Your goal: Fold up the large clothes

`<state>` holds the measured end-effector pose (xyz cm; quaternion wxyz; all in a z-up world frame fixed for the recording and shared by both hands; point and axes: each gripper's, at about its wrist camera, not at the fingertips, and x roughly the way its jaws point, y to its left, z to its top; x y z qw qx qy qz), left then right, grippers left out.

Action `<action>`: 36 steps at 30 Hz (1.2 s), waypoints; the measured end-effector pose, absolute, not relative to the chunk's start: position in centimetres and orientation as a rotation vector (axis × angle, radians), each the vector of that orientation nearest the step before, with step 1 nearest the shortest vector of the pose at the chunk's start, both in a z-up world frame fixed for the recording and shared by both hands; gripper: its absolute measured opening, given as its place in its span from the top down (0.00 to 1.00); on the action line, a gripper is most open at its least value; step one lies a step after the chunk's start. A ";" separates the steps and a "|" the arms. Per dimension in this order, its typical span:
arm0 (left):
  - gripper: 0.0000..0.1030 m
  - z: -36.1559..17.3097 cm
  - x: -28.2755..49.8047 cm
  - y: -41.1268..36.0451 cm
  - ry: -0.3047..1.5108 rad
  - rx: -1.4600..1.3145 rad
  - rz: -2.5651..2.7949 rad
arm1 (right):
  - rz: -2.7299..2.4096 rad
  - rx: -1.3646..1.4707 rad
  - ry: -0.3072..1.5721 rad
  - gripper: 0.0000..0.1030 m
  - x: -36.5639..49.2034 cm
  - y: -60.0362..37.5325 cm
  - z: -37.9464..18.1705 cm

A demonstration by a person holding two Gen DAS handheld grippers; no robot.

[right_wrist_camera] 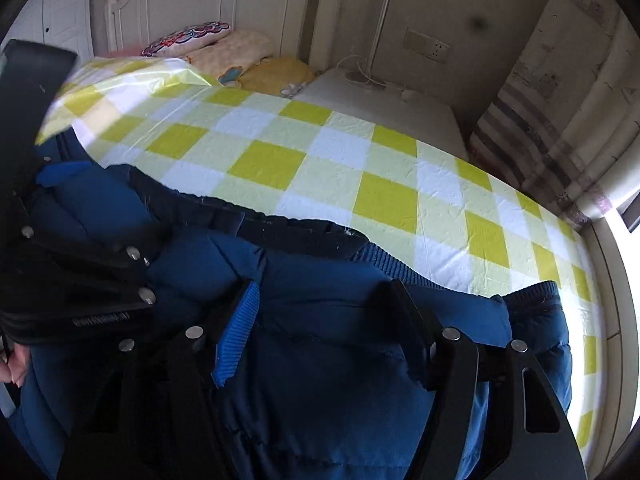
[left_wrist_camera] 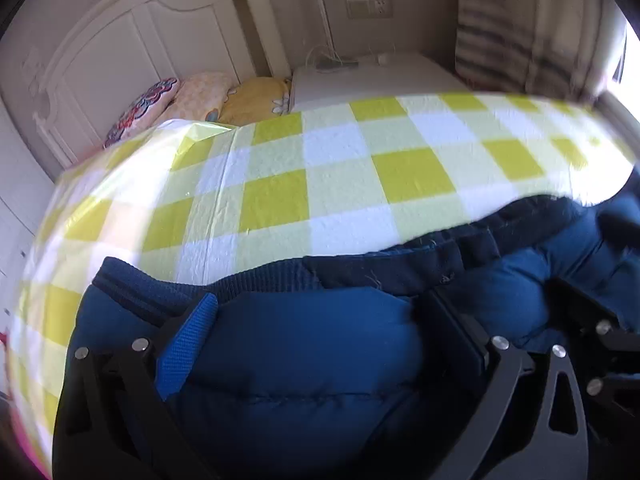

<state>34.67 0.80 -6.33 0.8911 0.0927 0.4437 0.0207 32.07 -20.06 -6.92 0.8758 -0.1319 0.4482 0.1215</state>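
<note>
The left gripper (left_wrist_camera: 320,320) is pitched steeply downward, its jaws spread wide apart, with nothing pinched between the pads. The right gripper (right_wrist_camera: 320,320) is angled down likewise, its jaws parted less widely and not pressed together. The two grippers are held close side by side; each is seen at the edge of the other's view. Fingertips of a hand (right_wrist_camera: 14,364) are seen at the left edge of the right wrist view.

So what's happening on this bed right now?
A person is folding a puffy navy jacket on a bed spread with a yellow checked sheet. Both claws hover side by side over the jacket near its ribbed hem. The left claw is wide open; the right claw is open too, gripping nothing.
</note>
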 end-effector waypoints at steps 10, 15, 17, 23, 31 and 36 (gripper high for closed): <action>0.02 -6.7 34.1 1.6 0.891 0.147 0.030 | 0.242 -0.261 0.929 0.34 32.0 -20.3 -6.9; 0.02 -6.8 34.5 2.2 0.902 0.105 0.005 | 0.252 -0.216 0.943 0.30 32.4 -21.1 -6.9; 0.02 -6.4 34.5 2.5 0.914 0.092 -0.009 | 0.273 -0.198 0.961 0.29 32.4 -21.5 -6.6; 0.02 -2.1 30.8 7.5 0.832 0.159 0.061 | 0.181 -0.173 0.911 0.22 30.0 -28.0 -2.6; 0.02 -5.9 31.1 13.1 0.942 0.043 0.169 | 0.067 0.222 0.988 0.21 29.2 -38.4 -8.1; 0.03 -3.4 28.9 10.8 0.828 0.203 0.265 | 0.077 0.036 0.840 0.21 25.3 -34.6 -2.3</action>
